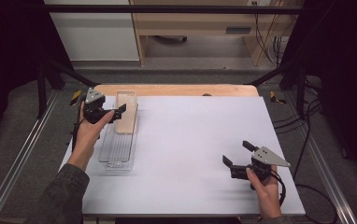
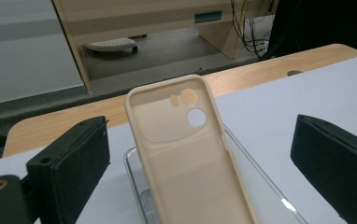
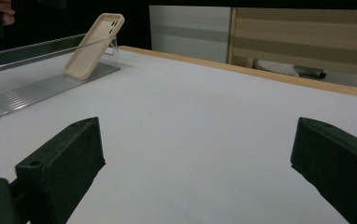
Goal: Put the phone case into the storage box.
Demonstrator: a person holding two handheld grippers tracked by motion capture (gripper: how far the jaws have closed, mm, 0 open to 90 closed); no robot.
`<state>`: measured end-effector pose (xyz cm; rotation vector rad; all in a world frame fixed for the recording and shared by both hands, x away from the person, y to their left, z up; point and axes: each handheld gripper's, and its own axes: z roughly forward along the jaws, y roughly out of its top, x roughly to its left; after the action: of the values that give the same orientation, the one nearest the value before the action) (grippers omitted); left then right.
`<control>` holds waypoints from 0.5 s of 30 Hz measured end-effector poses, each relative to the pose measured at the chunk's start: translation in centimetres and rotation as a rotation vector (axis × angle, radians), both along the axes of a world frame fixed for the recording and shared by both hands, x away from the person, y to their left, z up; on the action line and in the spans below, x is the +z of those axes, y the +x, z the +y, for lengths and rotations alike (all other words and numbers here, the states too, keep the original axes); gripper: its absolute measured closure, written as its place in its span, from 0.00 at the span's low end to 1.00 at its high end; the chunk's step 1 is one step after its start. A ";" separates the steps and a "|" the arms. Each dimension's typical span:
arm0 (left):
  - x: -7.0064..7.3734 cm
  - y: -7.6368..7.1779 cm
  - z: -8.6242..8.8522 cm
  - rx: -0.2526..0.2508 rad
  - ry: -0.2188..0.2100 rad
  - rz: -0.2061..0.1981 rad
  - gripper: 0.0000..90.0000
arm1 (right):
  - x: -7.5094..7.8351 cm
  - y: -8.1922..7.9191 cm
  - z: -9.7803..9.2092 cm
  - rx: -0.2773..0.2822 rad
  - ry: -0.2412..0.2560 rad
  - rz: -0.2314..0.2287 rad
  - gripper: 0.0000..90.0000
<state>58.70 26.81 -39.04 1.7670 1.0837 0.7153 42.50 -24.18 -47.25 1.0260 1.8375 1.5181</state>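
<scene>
A beige phone case (image 1: 126, 114) leans tilted against the far end of a clear ribbed tray (image 1: 118, 151) at the table's left. My left gripper (image 1: 118, 113) is open beside the case's left edge. In the left gripper view the case (image 2: 190, 158) stands between my left gripper's (image 2: 202, 140) wide jaws, its hollow inside and camera cut-outs facing me, touching neither jaw. My right gripper (image 1: 237, 152) is open over the bare mat at the front right. In the right gripper view, nothing lies between that gripper's (image 3: 195, 140) jaws; the case (image 3: 92, 46) and tray (image 3: 32, 95) sit far off.
A pale lilac mat (image 1: 190, 140) covers the table, with a strip of wooden tabletop (image 1: 176, 89) along the far edge. Black frame struts (image 1: 279, 70) rise at both back corners. Cables (image 1: 303, 154) trail at the right side.
</scene>
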 end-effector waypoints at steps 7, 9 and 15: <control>0.3 -0.3 -0.4 -0.019 -0.012 -0.001 0.05 | 0.0 0.0 0.0 -0.002 0.001 -0.002 0.03; 0.4 -0.4 -0.6 -0.027 -0.018 -0.004 0.05 | 0.0 0.0 0.0 -0.003 -0.003 -0.002 0.03; 0.8 -0.8 -1.1 -0.049 -0.033 -0.016 0.04 | 0.0 0.0 0.0 -0.003 -0.003 -0.001 0.03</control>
<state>57.91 25.72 -38.25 1.7507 1.0327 0.6767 42.47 -24.17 -47.24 1.0265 1.8362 1.5130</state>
